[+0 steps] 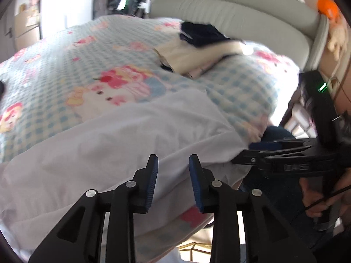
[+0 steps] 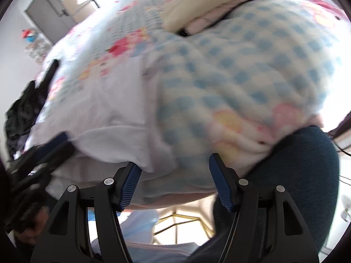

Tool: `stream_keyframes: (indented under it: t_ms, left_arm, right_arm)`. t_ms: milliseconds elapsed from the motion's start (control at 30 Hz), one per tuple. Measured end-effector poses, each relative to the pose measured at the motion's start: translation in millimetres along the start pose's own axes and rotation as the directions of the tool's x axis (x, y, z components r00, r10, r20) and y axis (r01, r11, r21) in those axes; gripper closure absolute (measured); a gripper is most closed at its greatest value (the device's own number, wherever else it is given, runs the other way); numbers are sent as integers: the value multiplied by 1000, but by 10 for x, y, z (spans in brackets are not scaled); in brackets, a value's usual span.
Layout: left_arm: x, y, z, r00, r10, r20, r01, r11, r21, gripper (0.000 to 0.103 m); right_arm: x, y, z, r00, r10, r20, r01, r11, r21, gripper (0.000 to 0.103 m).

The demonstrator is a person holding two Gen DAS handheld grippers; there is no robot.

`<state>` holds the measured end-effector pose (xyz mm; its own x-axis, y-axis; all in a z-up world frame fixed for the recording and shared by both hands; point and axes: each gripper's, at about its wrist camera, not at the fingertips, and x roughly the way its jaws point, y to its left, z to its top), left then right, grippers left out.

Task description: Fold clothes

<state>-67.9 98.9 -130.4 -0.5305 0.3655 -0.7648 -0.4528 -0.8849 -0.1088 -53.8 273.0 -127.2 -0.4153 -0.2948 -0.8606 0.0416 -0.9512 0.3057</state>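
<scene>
- White garment [image 1: 122, 135] lies spread on the checked bedcover [image 1: 65, 65], near edge toward person — flat for folding.
- Left gripper [image 1: 173, 171] & right gripper [image 2: 175, 171] both parted, gripping nothing — poised at the hem.

Ahead of the left gripper [image 1: 173, 164]: white garment [image 1: 122, 135], open bedspread [image 1: 72, 65] beyond. Folded pile [image 1: 197, 43] far ahead. To its right: right gripper [image 1: 258, 148] at the bed edge.
</scene>
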Motion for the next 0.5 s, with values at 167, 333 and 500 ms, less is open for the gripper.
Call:
stream_keyframes:
  t_ms: [167,333,500]
  left_arm:
    - [-93,-85,48,999,19,34,-19,1000,4,99]
    - [-260,-90,61,998,17,59,-18,1000,6,100]
    - [-316,-81,8,999,-5,47,5,1000,2,100]
  right_arm:
    - [102,249,-21,1000,5,-18,-7,995,-99,39]
    - [193,146,-21,999,-8,-35,6,999,-48,39]
    - [123,54,11,1000,-23,-11,23,999,-32,39]
